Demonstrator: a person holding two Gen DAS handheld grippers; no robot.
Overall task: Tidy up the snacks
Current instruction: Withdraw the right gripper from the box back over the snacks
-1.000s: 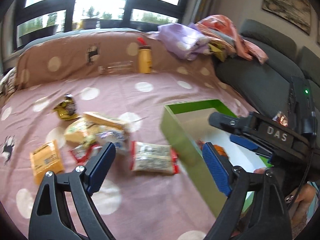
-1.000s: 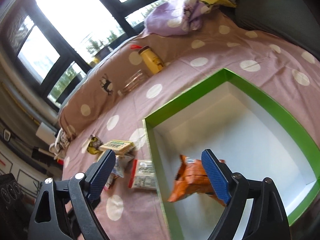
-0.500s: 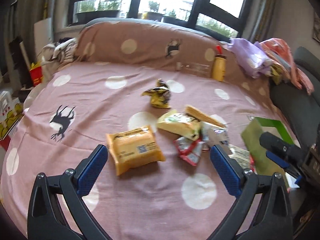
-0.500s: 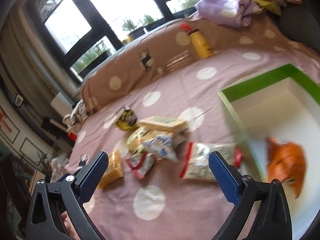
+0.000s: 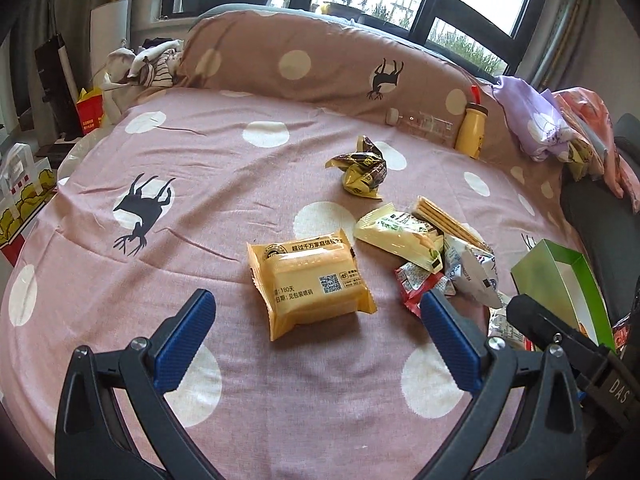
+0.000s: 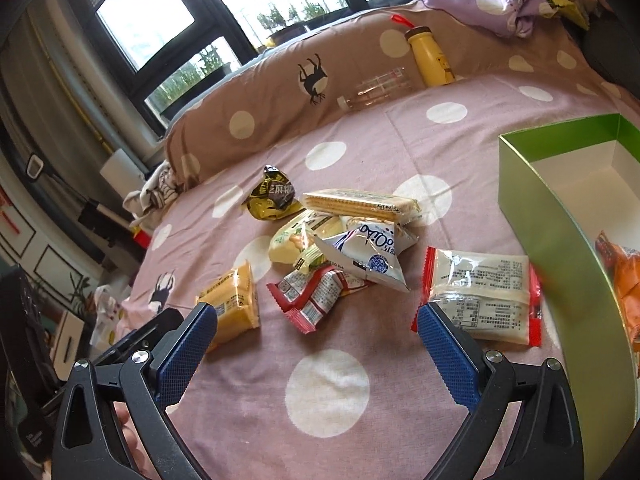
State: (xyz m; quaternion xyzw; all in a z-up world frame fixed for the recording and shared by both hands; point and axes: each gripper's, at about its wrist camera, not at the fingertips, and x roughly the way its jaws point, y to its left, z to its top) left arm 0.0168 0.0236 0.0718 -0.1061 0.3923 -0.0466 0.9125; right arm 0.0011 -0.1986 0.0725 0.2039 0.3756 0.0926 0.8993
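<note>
Snack packets lie in a loose heap on the pink dotted bedspread. My left gripper (image 5: 316, 340) is open and empty, its blue pads either side of and just short of the orange-yellow cake packet (image 5: 310, 282). Beyond lie a pale green-white packet (image 5: 396, 236), a wafer pack (image 5: 448, 220), a red packet (image 5: 420, 284) and a dark yellow crumpled wrapper (image 5: 362, 168). My right gripper (image 6: 316, 344) is open and empty above a white dot, short of the red packet (image 6: 316, 294). A red-edged clear packet (image 6: 480, 300) lies by its right pad. The green box (image 6: 532, 216) holds an orange bag (image 6: 624, 272).
A brown dotted pillow (image 5: 320, 64) lines the far side with a yellow bottle (image 5: 470, 128) and a clear bottle (image 5: 420, 122) against it. Crumpled clothes (image 5: 536, 120) lie at the right. A dark sofa (image 5: 596, 208) borders the bed's right edge; bags sit on the floor at left.
Both grippers swung left, away from the green box, toward the snack heap, and their jaws widened. The orange bag stays in the box.
</note>
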